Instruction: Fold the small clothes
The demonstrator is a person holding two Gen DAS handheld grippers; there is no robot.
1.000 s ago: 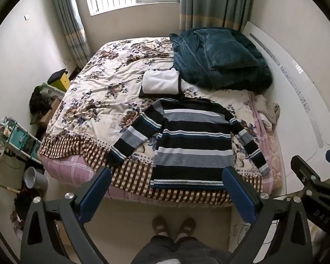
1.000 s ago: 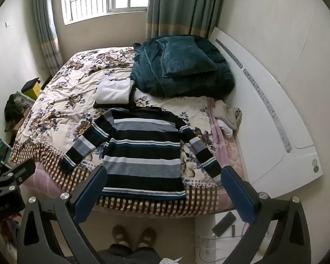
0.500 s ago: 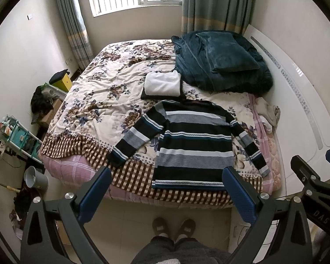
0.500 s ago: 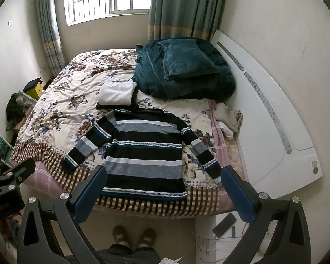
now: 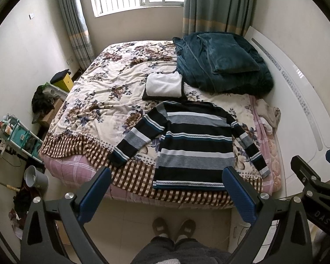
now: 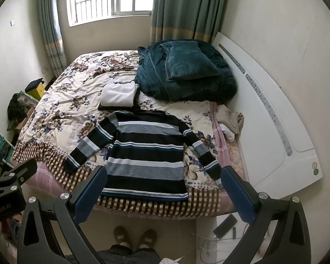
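A striped sweater (image 5: 195, 145) in black, grey, white and teal lies flat on the bed, sleeves spread, hem at the near edge; it also shows in the right wrist view (image 6: 145, 154). A folded white garment (image 5: 164, 85) on a dark one lies behind its collar, also in the right wrist view (image 6: 118, 94). My left gripper (image 5: 165, 195) is open and empty, held above the floor, short of the bed. My right gripper (image 6: 162, 193) is open and empty, likewise short of the bed edge.
A teal blanket pile with a pillow (image 5: 222, 63) fills the bed's far right. The white headboard (image 6: 270, 118) runs along the right. Crumpled cloths (image 6: 231, 121) lie beside it. A phone (image 6: 225, 223) lies on the floor. Shelf, bucket (image 5: 35, 177) and clutter stand left. The person's slippers (image 5: 173, 227) are below.
Both grippers have drawn back and up a little, so the bed and sweater sit slightly further off in view. Both stay open and empty.
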